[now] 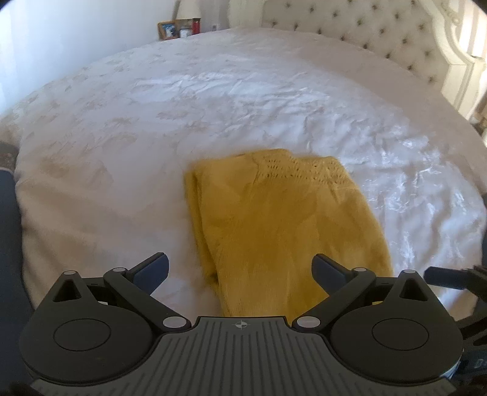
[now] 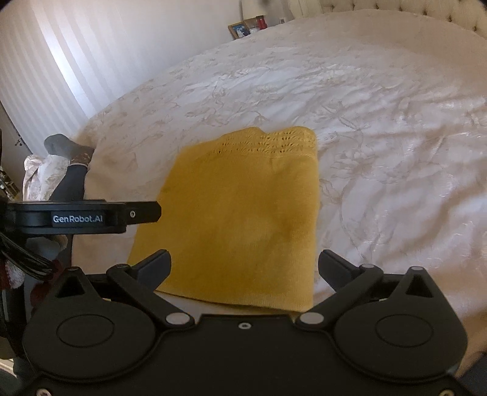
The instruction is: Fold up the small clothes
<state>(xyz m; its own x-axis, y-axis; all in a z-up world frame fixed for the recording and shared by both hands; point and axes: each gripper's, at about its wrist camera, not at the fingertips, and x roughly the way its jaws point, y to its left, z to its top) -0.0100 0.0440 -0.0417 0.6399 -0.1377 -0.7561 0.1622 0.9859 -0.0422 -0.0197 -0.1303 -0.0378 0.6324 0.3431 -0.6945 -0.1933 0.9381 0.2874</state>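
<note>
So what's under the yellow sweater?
The yellow sweater lies folded flat on the white bedspread, so the bedspread is right under it. Anything tucked inside its folds is covered, so that cannot be seen.

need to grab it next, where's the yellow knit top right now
The yellow knit top lies folded on the white bedspread, just ahead of both open grippers.

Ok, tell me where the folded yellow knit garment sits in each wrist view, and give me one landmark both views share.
Left wrist view: the yellow knit garment lies centre to lower right on the white bedspread, beyond the open left gripper.
Right wrist view: it lies at centre, its lacy edge away from the camera, beyond the open right gripper.
Shared landmark: the framed picture beside the bed's far edge, upper left in the left view, top centre in the right.
</note>
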